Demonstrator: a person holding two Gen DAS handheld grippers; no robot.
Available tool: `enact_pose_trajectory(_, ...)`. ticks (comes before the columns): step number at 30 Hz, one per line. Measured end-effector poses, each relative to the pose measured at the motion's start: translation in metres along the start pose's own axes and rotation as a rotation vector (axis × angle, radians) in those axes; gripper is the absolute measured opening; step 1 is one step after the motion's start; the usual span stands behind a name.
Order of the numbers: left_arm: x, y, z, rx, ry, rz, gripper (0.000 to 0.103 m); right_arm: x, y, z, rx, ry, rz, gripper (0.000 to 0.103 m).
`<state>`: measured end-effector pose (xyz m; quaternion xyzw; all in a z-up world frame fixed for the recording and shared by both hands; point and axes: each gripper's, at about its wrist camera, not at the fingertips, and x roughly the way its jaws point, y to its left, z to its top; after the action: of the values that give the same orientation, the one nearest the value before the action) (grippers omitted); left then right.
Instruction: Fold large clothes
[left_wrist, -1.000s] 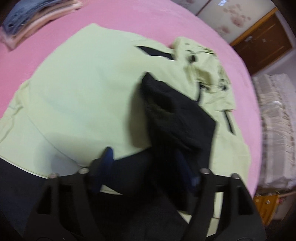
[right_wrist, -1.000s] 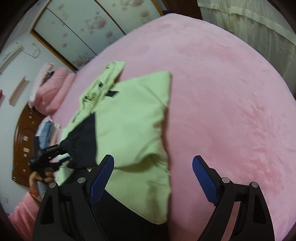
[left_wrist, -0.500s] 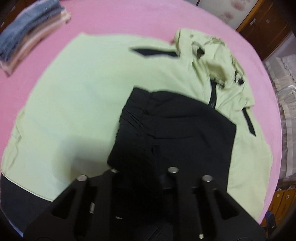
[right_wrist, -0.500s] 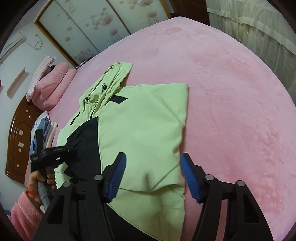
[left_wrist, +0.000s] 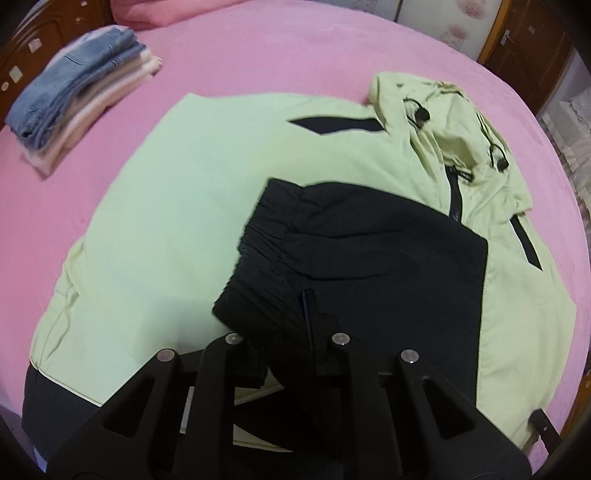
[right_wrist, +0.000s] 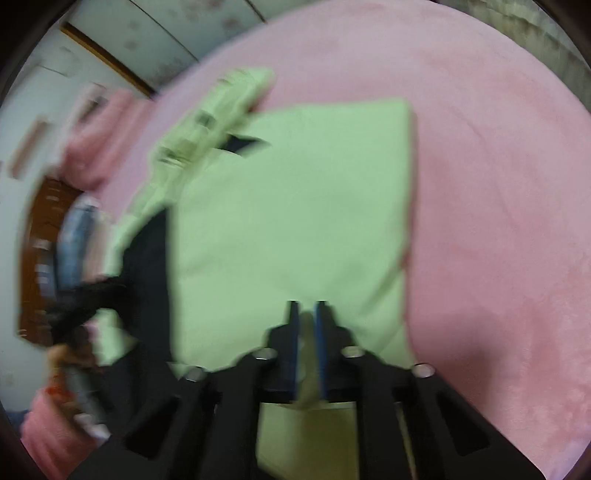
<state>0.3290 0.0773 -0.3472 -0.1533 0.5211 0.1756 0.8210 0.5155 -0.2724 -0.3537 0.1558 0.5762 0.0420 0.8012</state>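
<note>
A light green jacket (left_wrist: 177, 206) with black panels lies flat on the pink bed (left_wrist: 258, 48), its hood (left_wrist: 443, 122) at the far right. Its black sleeve (left_wrist: 388, 240) is folded across the chest, the gathered cuff (left_wrist: 266, 258) pointing left. My left gripper (left_wrist: 295, 317) is shut on that sleeve just behind the cuff, with black cloth bunched over the fingers. In the blurred right wrist view, my right gripper (right_wrist: 306, 325) is shut on a pinched fold of the jacket's green cloth (right_wrist: 295, 206) near its right edge. The left gripper (right_wrist: 85, 299), held by a hand, shows at the far left.
A stack of folded clothes (left_wrist: 81, 96) with jeans on top sits at the bed's far left corner. Pink pillows (right_wrist: 96, 147) and a wooden headboard (right_wrist: 40, 229) lie beyond it. A wooden door (left_wrist: 524, 40) stands behind the bed. Bare pink cover (right_wrist: 498, 184) stretches right of the jacket.
The left gripper closed on the black sleeve, which now lies flatter across the jacket. The right gripper came down to the jacket's near edge and closed on green cloth.
</note>
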Motion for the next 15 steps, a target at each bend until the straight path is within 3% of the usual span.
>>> enact_pose_trajectory(3,0.005,0.006,0.002,-0.02,0.034,0.009,0.011,-0.007,-0.037,-0.006,0.182,-0.04,-0.037,0.001)
enact_pose_trajectory(4,0.005,0.005,0.004,-0.021,0.034,0.022,0.011,-0.011,-0.048,-0.008,0.237,-0.039,-0.123,0.001)
enact_pose_trajectory(5,0.003,0.006,0.006,-0.025,0.029,0.033,0.012,-0.014,-0.055,-0.009,0.257,-0.044,-0.153,0.001)
enact_pose_trajectory(6,-0.004,0.007,0.008,-0.033,0.014,0.047,0.013,-0.021,-0.063,-0.009,0.284,-0.061,-0.132,0.001)
enact_pose_trajectory(7,-0.013,0.008,0.009,-0.04,-0.013,0.064,0.021,-0.029,-0.069,-0.008,0.31,-0.084,-0.107,0.001)
enact_pose_trajectory(8,-0.027,0.009,0.007,-0.042,-0.067,0.095,0.039,-0.035,-0.069,-0.006,0.312,-0.102,-0.085,0.001)
enact_pose_trajectory(9,-0.039,0.008,0.005,-0.035,-0.122,0.131,0.049,-0.042,-0.063,-0.003,0.281,-0.124,-0.047,0.001)
enact_pose_trajectory(10,-0.059,0.004,0.0,-0.015,-0.217,0.195,0.065,-0.046,-0.055,0.0,0.245,-0.135,-0.028,0.001)
enact_pose_trajectory(12,-0.086,-0.003,-0.009,0.036,-0.354,0.28,0.071,-0.05,-0.029,0.004,0.133,-0.145,0.033,0.001)
enact_pose_trajectory(13,-0.101,-0.01,-0.014,0.082,-0.408,0.28,0.071,-0.047,-0.014,0.005,0.084,-0.13,0.078,0.001)
enact_pose_trajectory(15,-0.116,-0.022,-0.017,0.152,-0.405,0.125,0.071,-0.031,0.018,0.005,0.014,-0.063,0.186,0.001)
